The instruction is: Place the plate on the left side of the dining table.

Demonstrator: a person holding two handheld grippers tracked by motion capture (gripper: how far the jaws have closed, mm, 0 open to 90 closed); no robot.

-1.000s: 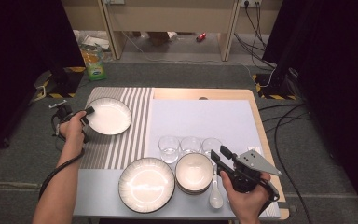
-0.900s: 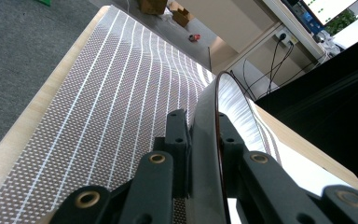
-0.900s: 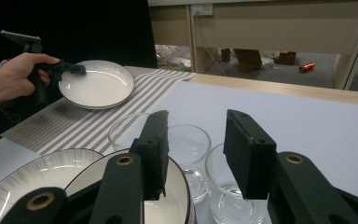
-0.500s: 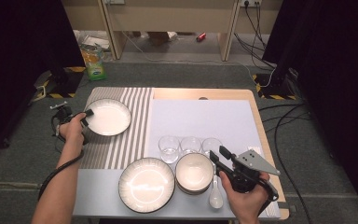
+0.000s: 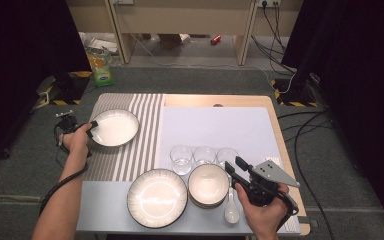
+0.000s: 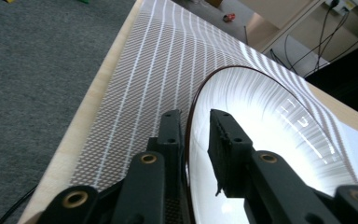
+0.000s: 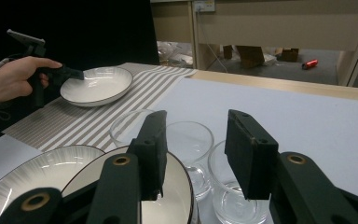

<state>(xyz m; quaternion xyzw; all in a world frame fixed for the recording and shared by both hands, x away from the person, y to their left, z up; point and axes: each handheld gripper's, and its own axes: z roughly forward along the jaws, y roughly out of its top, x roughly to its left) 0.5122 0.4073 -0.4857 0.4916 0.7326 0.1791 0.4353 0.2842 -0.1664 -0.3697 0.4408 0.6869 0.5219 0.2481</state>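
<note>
A white plate with a dark rim (image 5: 114, 127) lies on the striped placemat (image 5: 130, 160) at the left. My left gripper (image 5: 94, 127) straddles its near-left rim. In the left gripper view the rim (image 6: 189, 112) runs between the jaws of that gripper (image 6: 193, 126). The jaws have just been opening, and a thin gap shows beside the inner pad, so the gripper is open. My right gripper (image 5: 234, 167) hovers open at the front right, beside the stacked bowls (image 5: 208, 184), with nothing between its jaws (image 7: 196, 135).
Three empty glasses (image 5: 204, 154) stand in a row behind the bowls on the pale blue mat (image 5: 215, 125). A large ribbed plate (image 5: 157, 197) sits at the front centre, and a white spoon (image 5: 230, 207) lies right of the bowls. The table edge runs close along the placemat's left side.
</note>
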